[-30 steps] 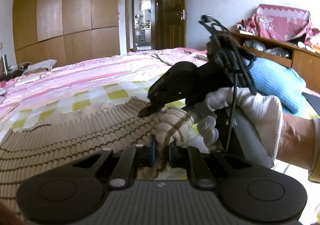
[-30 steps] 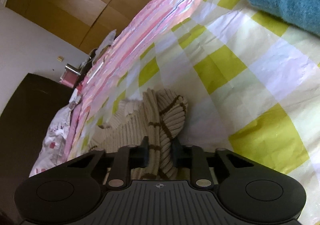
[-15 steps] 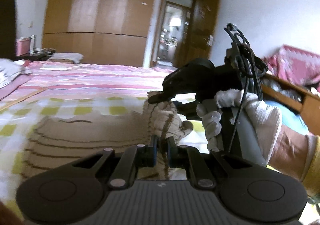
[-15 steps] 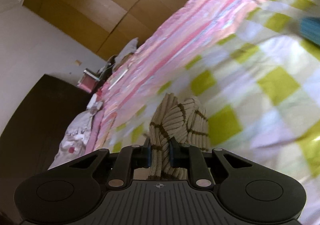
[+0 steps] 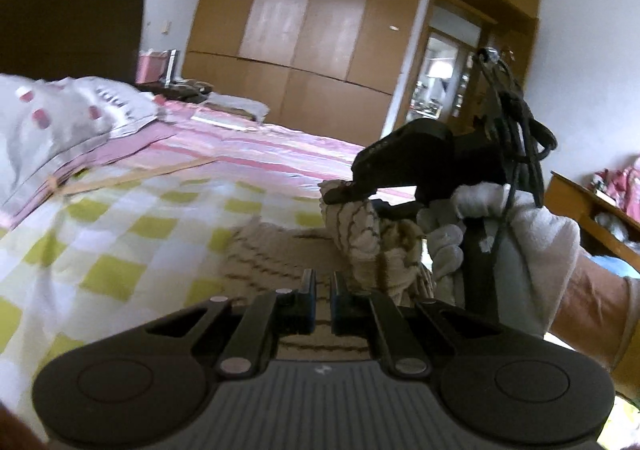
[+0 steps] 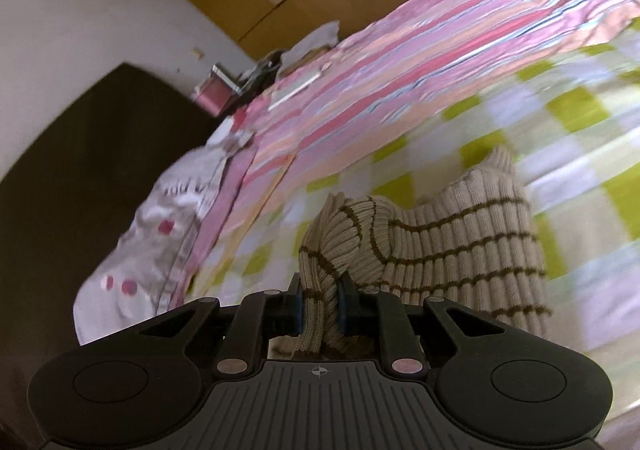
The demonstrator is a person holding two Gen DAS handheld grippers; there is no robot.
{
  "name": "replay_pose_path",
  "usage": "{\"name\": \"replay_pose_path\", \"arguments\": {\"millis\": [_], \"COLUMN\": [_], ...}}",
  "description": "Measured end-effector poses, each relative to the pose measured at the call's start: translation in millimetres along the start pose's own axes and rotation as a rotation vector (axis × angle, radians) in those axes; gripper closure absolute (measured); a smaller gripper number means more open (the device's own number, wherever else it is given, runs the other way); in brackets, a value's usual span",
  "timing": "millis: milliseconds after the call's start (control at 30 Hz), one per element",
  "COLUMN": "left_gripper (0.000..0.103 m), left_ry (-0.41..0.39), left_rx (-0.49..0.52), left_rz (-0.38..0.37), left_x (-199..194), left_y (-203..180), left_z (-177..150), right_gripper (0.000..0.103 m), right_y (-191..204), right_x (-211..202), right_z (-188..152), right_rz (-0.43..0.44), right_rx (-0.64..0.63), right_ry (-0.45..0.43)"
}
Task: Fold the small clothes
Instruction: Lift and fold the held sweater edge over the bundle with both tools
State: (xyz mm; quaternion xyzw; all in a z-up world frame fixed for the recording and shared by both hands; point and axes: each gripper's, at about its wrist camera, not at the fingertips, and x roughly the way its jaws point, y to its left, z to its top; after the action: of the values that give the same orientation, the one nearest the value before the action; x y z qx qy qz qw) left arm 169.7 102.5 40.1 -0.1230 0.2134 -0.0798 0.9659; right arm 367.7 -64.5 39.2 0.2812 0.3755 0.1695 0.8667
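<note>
The left tool [image 5: 322,300] has its jaws drawn nearly together, with only a thin edge of the striped knit garment [image 5: 276,250] seeming to run between them; the view is too blurred to be sure how much cloth is caught. The right tool [image 6: 320,308] is clamped on a thick bunched fold of the same garment [image 6: 452,246], the ribbed cloth bulging out above and below its pads.

The garment is a beige ribbed knit with thin brown stripes. Part of it is lifted and gathered at the tools; the rest trails on the checked bedspread [image 5: 120,234] of the bed. It looks soft, light and stretchy, likely to sag and slide out of shape unless held at two edges. Corners or a hem would be better grip points than a wad in the middle.

Seen from the left wrist, the right tool [image 5: 348,192] is held in a white-gloved hand [image 5: 516,234] just beside and slightly ahead, and both tools tilt down toward the bed.
</note>
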Motion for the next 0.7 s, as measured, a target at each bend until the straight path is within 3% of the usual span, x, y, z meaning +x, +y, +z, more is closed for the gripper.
{"name": "replay_pose_path", "arguments": {"millis": [233,567,700], "left_gripper": [0.089,0.089,0.089], "left_ry": [-0.015,0.002,0.033], "left_rx": [-0.051,-0.088,-0.097], "left_rz": [0.024,0.044,0.023], "left_x": [-7,-22,-14], "left_y": [32,49,50], "left_z": [-2,-6,-11], "right_gripper": [0.087,0.086,0.078], "right_y": [33,58,61], "right_x": [35,70,71], "right_z": [-21,-53,-50], "right_rz": [-0.027,-0.057,-0.028], "right_rx": [-0.051,-0.172,-0.190], "right_ry": [0.054,0.137,0.171]}}
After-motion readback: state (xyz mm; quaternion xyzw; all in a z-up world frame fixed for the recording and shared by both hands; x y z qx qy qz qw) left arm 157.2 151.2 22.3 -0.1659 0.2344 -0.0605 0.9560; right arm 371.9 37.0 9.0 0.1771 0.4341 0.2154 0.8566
